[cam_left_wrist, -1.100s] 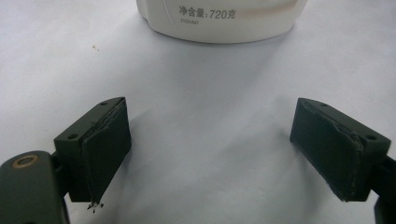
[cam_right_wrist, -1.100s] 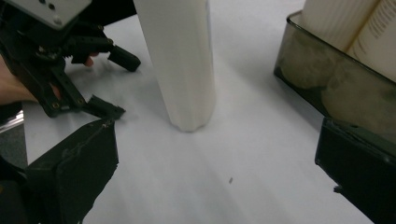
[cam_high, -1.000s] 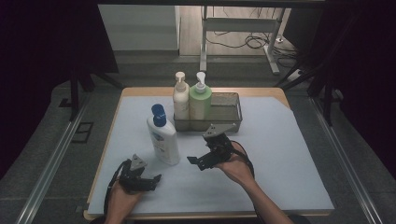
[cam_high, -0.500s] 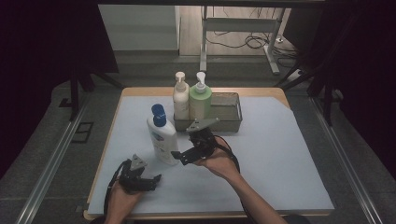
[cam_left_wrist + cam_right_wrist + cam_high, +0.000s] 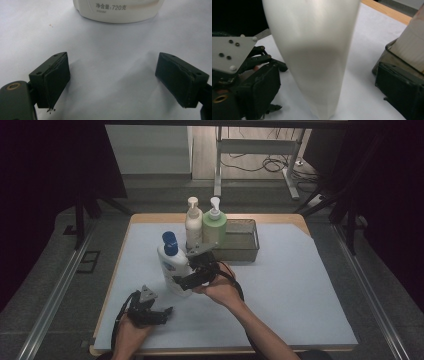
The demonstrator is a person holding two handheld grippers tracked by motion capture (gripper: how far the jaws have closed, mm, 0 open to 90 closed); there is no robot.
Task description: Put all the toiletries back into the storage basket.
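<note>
Right gripper [image 5: 187, 270]: has slid left across the table since a second ago, from open mat to the white bottle; jaws stand wide and have just been closing a little, one on each side of the bottle body, pads not yet pressing as far as the right gripper view shows.
White bottle [image 5: 172, 270]: upright on the white mat [image 5: 300, 290], blue cap, just in front of the wire basket [image 5: 247, 247]; unmoved between frames.
Left gripper [image 5: 150, 312]: rests near the front edge, same place as before, jaws wide with nothing between them, pointing at the bottle's base.
Meaning: judged as the approach to a grasp, done; squeeze and lift remain, probably into the basket's free right part.
Basket contents: cream pump bottle [image 5: 193, 222] and green pump bottle [image 5: 214, 225] at its left end.
Writing: "净含量:720克" [image 5: 110, 7] printed low on the white bottle in the left gripper view; a blue label patch in the high view, too small to read.
Brand: cannot tell.
</note>
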